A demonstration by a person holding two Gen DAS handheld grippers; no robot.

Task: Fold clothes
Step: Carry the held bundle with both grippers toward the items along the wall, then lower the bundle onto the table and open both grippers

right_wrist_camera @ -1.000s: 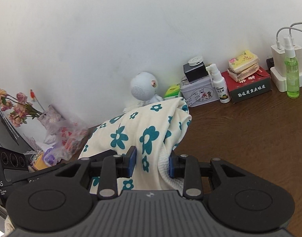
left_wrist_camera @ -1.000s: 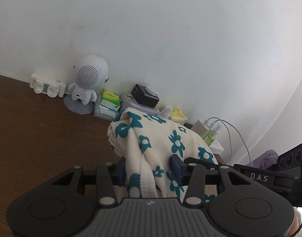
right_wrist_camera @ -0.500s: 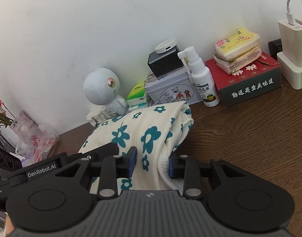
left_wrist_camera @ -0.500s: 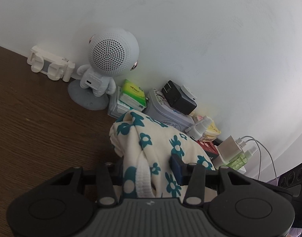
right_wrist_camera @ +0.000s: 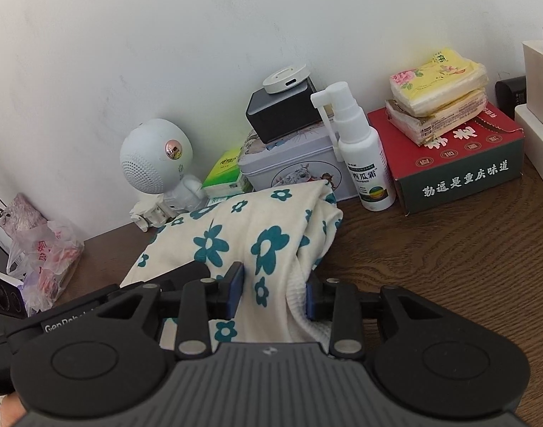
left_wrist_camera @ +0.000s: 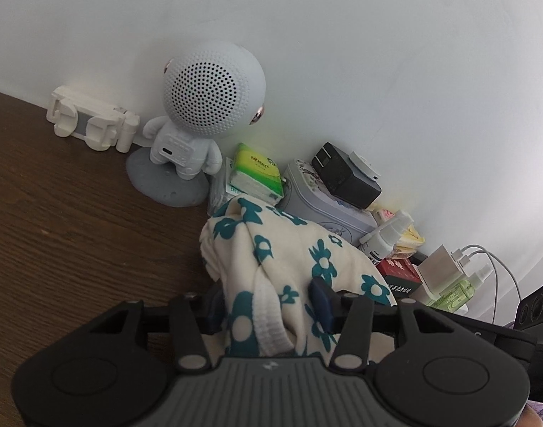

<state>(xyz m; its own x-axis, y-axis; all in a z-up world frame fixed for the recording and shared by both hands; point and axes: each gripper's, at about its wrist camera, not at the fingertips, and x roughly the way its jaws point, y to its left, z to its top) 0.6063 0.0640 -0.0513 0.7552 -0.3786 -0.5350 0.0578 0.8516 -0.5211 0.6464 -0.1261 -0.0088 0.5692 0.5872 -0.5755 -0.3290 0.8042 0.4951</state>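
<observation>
In the left wrist view, the left gripper (left_wrist_camera: 267, 307) is clamping a bunched edge of the cream garment (left_wrist_camera: 292, 259) with teal flowers, its blue-padded fingers (left_wrist_camera: 321, 302) pressing in narrowly on the cloth from either side. A ribbed hem of the garment is running down between them. The garment is spreading forward over the dark wooden counter (left_wrist_camera: 75, 249), its far edge reaching just in front of the clutter along the white wall. There, a white astronaut-shaped speaker (left_wrist_camera: 207, 106) is standing on a grey round base, a white phone holder (left_wrist_camera: 91, 124) is sitting to its left, and a green tissue pack (left_wrist_camera: 259, 174) is lying just beside a pale tin (left_wrist_camera: 324, 210) carrying a black box (left_wrist_camera: 346, 178). Further right, a white charger block (left_wrist_camera: 440, 270) with cables is sitting near a green bottle (left_wrist_camera: 456, 295).

In the right wrist view, the right gripper (right_wrist_camera: 273, 290) is likewise gripping the garment (right_wrist_camera: 250, 227), its fingers (right_wrist_camera: 235, 284) closing narrowly on a folded, ribbed edge. The cloth is lying draped on the counter (right_wrist_camera: 449, 249), its far edge touching or just short of the tin (right_wrist_camera: 289, 167). A white spray bottle (right_wrist_camera: 360, 156) is standing between the tin and a red-and-green box (right_wrist_camera: 459, 163) topped with yellow tissue packs (right_wrist_camera: 438, 85). The speaker (right_wrist_camera: 157, 167) is standing left of the tin, and a crumpled plastic bag (right_wrist_camera: 40, 252) is lying at the far left.
</observation>
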